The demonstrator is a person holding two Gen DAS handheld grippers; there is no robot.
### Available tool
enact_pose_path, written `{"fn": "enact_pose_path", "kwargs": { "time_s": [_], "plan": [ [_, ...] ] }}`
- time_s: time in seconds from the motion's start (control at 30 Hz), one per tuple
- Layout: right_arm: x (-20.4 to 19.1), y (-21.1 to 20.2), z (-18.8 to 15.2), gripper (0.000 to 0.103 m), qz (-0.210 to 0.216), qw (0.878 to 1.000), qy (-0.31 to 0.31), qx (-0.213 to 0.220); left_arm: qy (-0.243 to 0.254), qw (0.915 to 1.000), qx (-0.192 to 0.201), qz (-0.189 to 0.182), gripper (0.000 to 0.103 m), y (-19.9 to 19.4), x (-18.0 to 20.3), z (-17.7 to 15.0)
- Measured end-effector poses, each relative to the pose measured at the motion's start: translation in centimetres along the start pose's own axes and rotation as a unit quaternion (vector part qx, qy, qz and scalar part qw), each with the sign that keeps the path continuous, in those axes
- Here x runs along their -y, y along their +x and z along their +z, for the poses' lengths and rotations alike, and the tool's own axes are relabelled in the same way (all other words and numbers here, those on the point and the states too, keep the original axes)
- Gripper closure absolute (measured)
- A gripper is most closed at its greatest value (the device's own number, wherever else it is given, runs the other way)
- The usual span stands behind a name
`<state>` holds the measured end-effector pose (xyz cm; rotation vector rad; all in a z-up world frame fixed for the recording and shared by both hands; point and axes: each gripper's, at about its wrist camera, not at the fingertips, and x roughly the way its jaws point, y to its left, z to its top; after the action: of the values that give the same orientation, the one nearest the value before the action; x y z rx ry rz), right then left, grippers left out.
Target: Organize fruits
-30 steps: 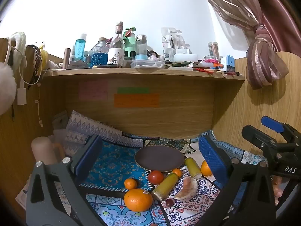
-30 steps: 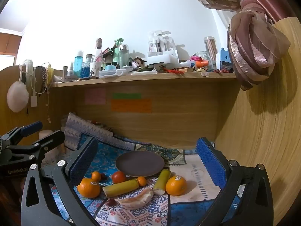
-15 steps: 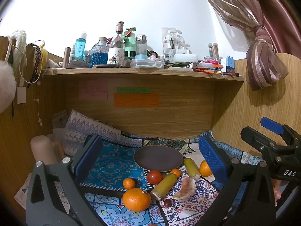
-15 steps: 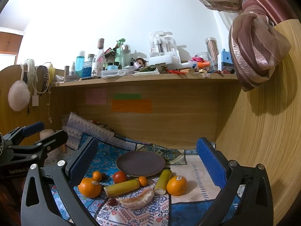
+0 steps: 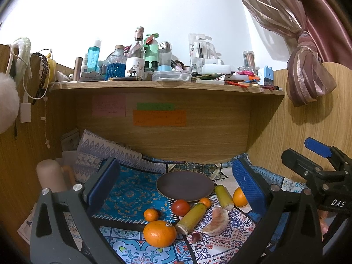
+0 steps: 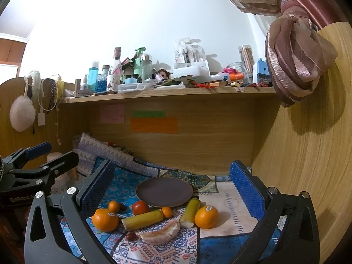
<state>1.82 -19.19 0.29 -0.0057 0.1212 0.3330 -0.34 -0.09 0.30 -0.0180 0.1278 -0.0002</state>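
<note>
Both grippers hovered above the bench with blue pads spread wide and nothing between them: the left gripper [image 5: 176, 184] and the right gripper [image 6: 173, 187] each faced the round dark brown plate [image 6: 164, 192], which lay bare on the blue patterned cloth [image 5: 129, 198]. Every fruit lay off the plate, in front of it. Touching its front rim sat a red tomato [image 6: 140, 207] and a tiny orange [image 6: 166, 211]. Just left of the tomato lay a small mandarin [image 6: 114, 206] and a large stickered orange [image 6: 105, 220]. 2 yellow-green cane sections [image 6: 143, 217] lay in front, a second stickered orange [image 6: 206, 216] front-right, a peeled pale citrus segment [image 6: 160, 232] nearest the cameras.
</note>
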Motion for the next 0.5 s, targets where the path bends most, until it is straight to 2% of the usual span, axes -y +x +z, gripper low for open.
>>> {"fn": "enact_pose_path", "kwargs": {
  "time_s": [0.3,0.5],
  "plan": [
    [0.0,1.1,-0.4,0.000,-0.004,1.000,-0.002,-0.014,0.003,0.9999,-0.014,0.001,0.000,0.5,-0.2,-0.3],
    [0.5,2.6,-1.7,0.000,-0.010,0.999,-0.009,-0.038,-0.003,0.9995,-0.032,-0.006,0.000,2.6,-1.2,-1.5]
  ]
}}
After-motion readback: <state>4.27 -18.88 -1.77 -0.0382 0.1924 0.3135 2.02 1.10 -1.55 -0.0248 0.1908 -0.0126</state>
